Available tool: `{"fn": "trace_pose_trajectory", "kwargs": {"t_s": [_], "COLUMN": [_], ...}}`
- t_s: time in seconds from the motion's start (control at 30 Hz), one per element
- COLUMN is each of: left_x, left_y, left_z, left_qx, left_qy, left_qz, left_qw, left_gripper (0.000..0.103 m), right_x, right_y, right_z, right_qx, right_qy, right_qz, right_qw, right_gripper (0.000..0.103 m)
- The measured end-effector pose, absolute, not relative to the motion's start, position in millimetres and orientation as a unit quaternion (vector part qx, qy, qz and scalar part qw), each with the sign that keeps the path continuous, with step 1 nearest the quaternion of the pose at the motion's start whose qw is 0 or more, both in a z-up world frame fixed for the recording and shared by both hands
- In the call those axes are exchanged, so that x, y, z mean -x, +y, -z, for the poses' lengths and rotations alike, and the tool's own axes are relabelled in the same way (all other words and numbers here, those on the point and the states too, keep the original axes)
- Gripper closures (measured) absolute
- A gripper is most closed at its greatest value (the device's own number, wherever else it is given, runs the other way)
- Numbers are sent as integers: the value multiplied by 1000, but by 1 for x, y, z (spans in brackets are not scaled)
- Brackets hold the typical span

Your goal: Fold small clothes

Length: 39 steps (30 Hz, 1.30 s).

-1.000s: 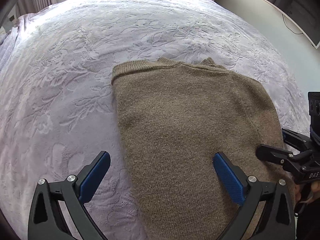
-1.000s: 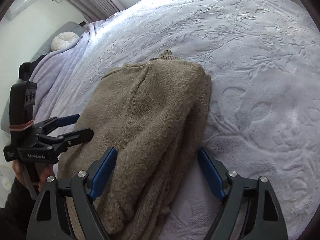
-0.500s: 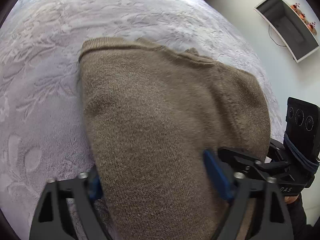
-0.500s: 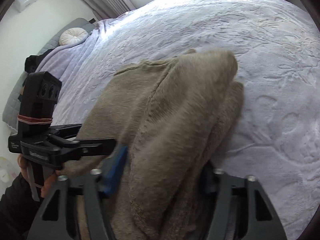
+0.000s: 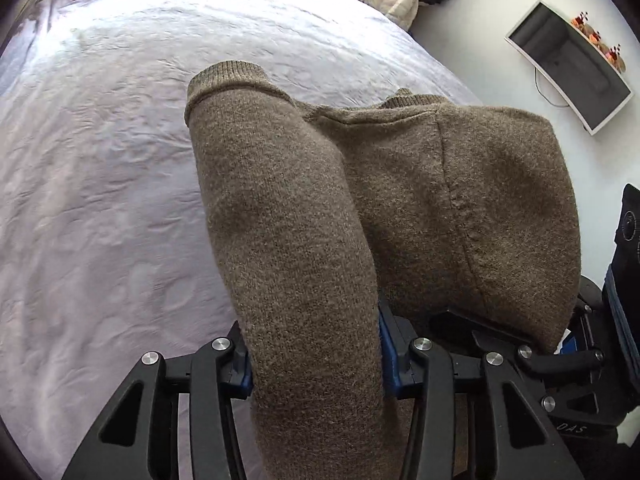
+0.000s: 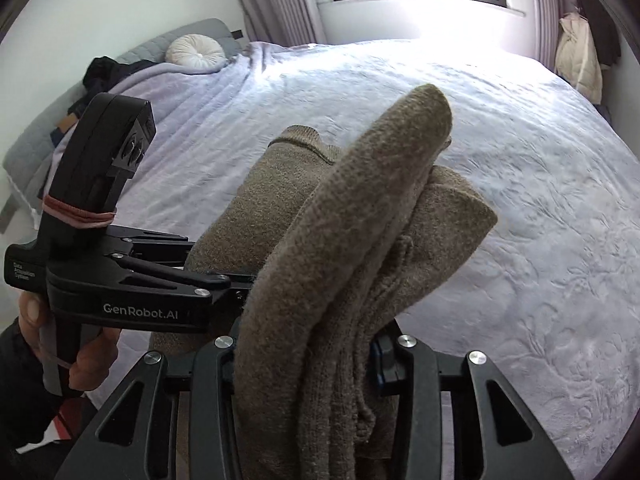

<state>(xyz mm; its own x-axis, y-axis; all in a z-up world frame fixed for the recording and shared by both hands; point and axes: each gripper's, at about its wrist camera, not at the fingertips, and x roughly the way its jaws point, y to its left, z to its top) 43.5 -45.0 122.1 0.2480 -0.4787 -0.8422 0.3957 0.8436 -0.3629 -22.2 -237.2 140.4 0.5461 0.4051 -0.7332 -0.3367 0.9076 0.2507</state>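
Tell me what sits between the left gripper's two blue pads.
A thick fold of the brown sweater fills the left gripper, whose jaws have just been closing on it; the left wrist view shows this.

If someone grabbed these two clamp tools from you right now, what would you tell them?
Left gripper: jaws just closed on the near edge of the brown sweater.
Right gripper: jaws just closed on a thick bunch of the same edge.
Sweater: already folded narrow, near end lifted off the bed, collar end looks still down.
Left to do: probably carry the near end over toward the collar, lay it flat, let go.
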Motion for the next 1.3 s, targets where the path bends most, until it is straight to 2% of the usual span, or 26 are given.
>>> {"fn": "trace_pose_trajectory", "kwargs": {"t_s": [0.23, 0.47, 0.73, 0.83, 0.9, 0.97, 1.03, 1.17, 1.3], "left_x": [-32, -31, -54, -62, -63, -62, -62, -41, -11], "left_y": [21, 68, 92, 93, 99, 112, 129, 150, 135], "left_z": [-154, -151, -93, -71, -66, -67, -72, -94, -121], "left_qx": [39, 46, 70, 80, 105, 130, 153, 150, 68], "left_qy": [529, 531, 574, 584, 584, 582, 579, 554, 507], "left_qz": [233, 202, 175, 173, 170, 174, 173, 140, 104], "left_qw": [815, 821, 797, 789, 786, 783, 782, 807, 853], "left_gripper": [55, 55, 55, 48, 31, 30, 30, 30, 30], "right_x": [20, 8, -28, -39, -44, -48, -47, -24, 28], "right_y": [-177, -130, -115, -118, -128, -142, -158, -177, -155], "right_z": [-168, -165, -111, -81, -69, -63, -61, -92, -141], "right_qx": [-39, -43, -77, -96, -122, -153, -170, -146, -26], "right_qy": [409, 417, 469, 505, 516, 526, 530, 490, 413], "right_qz": [-255, -276, -271, -256, -249, -236, -223, -182, -202], "right_qw": [875, 865, 837, 819, 811, 803, 800, 840, 888], "right_gripper": [60, 60, 59, 56, 46, 39, 37, 36, 36]}}
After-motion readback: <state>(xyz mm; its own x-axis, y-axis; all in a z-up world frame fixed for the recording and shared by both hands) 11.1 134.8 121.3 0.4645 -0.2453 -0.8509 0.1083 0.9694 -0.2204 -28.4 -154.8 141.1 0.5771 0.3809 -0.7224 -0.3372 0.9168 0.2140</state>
